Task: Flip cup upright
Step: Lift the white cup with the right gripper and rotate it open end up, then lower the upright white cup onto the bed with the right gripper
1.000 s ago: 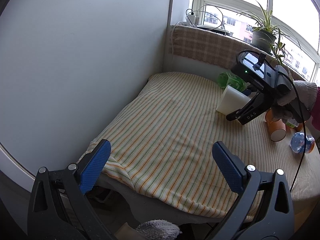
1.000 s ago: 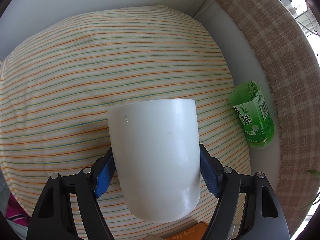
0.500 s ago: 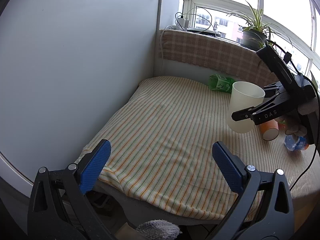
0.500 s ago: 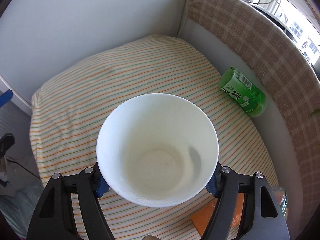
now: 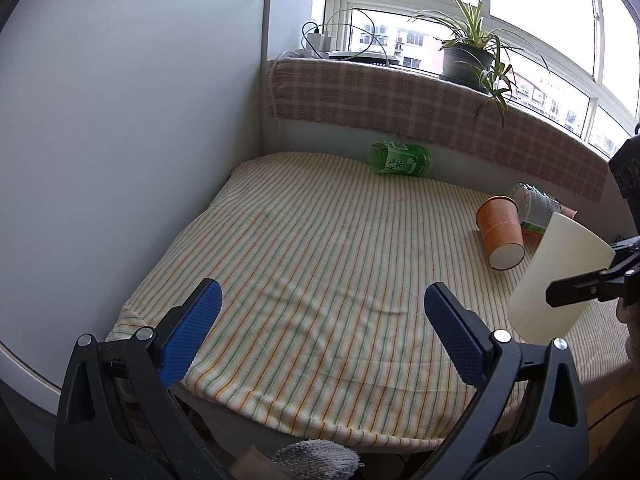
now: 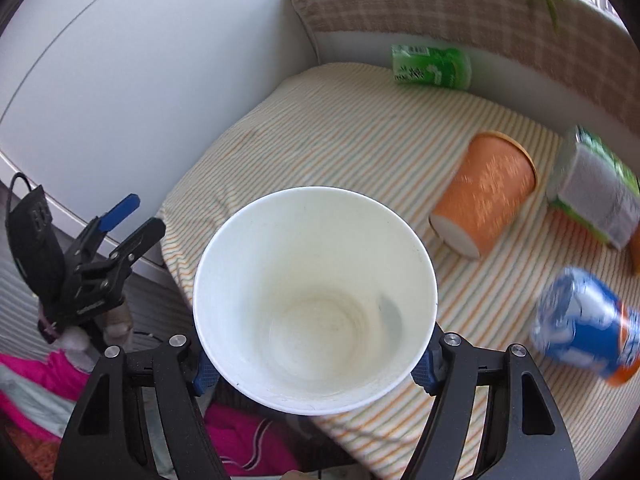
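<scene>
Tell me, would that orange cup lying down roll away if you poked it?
Probably. The orange cup lies on its round side on the striped cloth, so a poke would likely roll it, curving since one end is wider. It looks like paper and empty, so probably light and easy to squash.

Both tongs (image 5: pixel 322 326) (image 6: pixel 316 368) have black plastic arms, silver screws and textured blue pads (image 5: pixel 191 334); a grey knitted glove (image 5: pixel 316 458) shows at six o'clock.
</scene>
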The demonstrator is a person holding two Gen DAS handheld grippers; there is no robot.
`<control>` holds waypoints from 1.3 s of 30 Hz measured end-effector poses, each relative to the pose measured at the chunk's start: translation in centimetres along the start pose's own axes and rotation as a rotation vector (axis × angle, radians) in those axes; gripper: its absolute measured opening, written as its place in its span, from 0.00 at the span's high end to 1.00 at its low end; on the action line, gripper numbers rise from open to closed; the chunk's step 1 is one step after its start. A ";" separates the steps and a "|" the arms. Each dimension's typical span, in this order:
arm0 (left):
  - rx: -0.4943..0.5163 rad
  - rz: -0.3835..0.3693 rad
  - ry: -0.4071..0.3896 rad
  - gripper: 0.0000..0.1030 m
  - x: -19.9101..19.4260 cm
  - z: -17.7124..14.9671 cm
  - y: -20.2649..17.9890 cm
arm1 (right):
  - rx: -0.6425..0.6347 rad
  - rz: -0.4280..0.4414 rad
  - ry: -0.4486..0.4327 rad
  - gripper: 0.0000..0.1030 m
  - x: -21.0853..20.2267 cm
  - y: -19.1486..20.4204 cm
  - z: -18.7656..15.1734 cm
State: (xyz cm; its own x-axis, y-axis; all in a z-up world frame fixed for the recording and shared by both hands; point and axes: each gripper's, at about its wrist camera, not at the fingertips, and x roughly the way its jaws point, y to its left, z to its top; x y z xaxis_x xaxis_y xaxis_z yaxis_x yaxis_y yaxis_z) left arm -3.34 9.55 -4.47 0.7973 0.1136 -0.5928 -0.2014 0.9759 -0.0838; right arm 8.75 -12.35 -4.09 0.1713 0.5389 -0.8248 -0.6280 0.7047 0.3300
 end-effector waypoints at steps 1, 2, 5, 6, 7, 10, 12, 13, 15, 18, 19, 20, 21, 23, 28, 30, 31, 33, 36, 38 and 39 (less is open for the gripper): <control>0.005 -0.007 0.001 0.00 0.1 -0.1 -0.3 | 0.034 0.021 0.013 0.29 -0.2 -0.5 -0.8; 0.010 -0.013 0.003 0.00 0.2 -0.1 -0.6 | 0.069 0.033 0.026 0.29 -0.3 -1.0 -1.5; 0.019 -0.033 0.010 0.00 0.4 -0.2 -1.4 | 0.174 0.067 0.065 0.29 0.1 -2.9 -2.8; 0.021 -0.037 0.010 0.00 0.4 -0.2 -1.6 | 0.205 0.079 0.073 0.29 0.4 -3.5 -3.0; 0.024 -0.040 0.010 0.00 0.4 -0.2 -1.8 | 0.233 0.084 0.077 0.29 0.5 -3.9 -3.4; 0.026 -0.044 0.008 0.00 0.2 -0.1 -2.0 | 0.311 0.124 0.070 0.28 1.8 -5.7 -3.2; 0.026 -0.041 0.002 0.00 -0.1 -0.1 -2.0 | 0.355 0.154 0.052 0.29 2.0 -6.7 -2.9; 0.027 -0.039 0.000 0.00 -0.2 0.0 -1.9 | 0.374 0.162 0.044 0.29 2.1 -7.1 -2.7; 0.027 -0.034 -0.003 0.00 -0.2 0.2 -1.9 | 0.406 0.181 0.033 0.29 2.5 -7.7 -2.6; 0.019 -0.033 0.001 0.00 -0.1 0.4 -1.9 | 0.449 0.201 0.026 0.28 3.5 -8.9 -2.4; 0.016 -0.038 0.004 0.00 0.0 0.5 -1.9 | 0.455 0.206 0.029 0.28 3.8 -9.0 -2.1; 0.014 -0.043 0.007 0.00 0.1 0.6 -2.1 | 0.452 0.207 0.031 0.28 4.1 -9.1 -1.9; 0.014 -0.047 0.009 0.00 0.1 0.6 -2.2 | 0.446 0.204 0.032 0.28 4.3 -9.1 -1.7; 0.023 -0.061 0.011 0.00 0.2 0.7 -2.7 | 0.438 0.195 0.031 0.28 4.7 -9.3 -1.2; 0.035 -0.136 0.058 0.00 0.9 1.2 -4.2 | 0.449 0.226 0.008 0.27 5.0 -10.3 -1.0; 0.023 -0.172 0.085 0.00 1.5 1.5 -4.7 | 0.441 0.225 -0.013 0.26 4.4 -10.2 -1.4; 0.015 -0.189 0.100 0.00 1.8 1.6 -4.9 | 0.437 0.224 -0.026 0.26 3.9 -10.2 -1.6; -0.006 -0.229 0.139 0.00 2.5 1.7 -5.4 | 0.431 0.208 -0.061 0.26 2.5 -9.9 -2.4; -0.072 -0.326 0.222 0.00 4.0 1.6 -6.1 | 0.421 0.144 -0.138 0.26 0.4 -9.3 -3.8; -0.126 -0.383 0.290 0.00 5.2 1.4 -6.7 | 0.405 0.091 -0.193 0.26 -1.2 -8.8 -5.1; -0.151 -0.408 0.321 0.00 5.8 1.3 -7.0 | 0.395 0.058 -0.219 0.26 -1.8 -8.6 -5.8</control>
State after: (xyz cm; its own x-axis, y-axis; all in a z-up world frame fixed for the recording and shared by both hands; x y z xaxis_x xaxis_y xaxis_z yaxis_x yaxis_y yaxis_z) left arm 3.47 3.62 -6.30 0.6186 -0.3550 -0.7010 -0.0100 0.8885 -0.4587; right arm 9.44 -22.02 -8.07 0.3276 0.6374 -0.6974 -0.3105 0.7698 0.5577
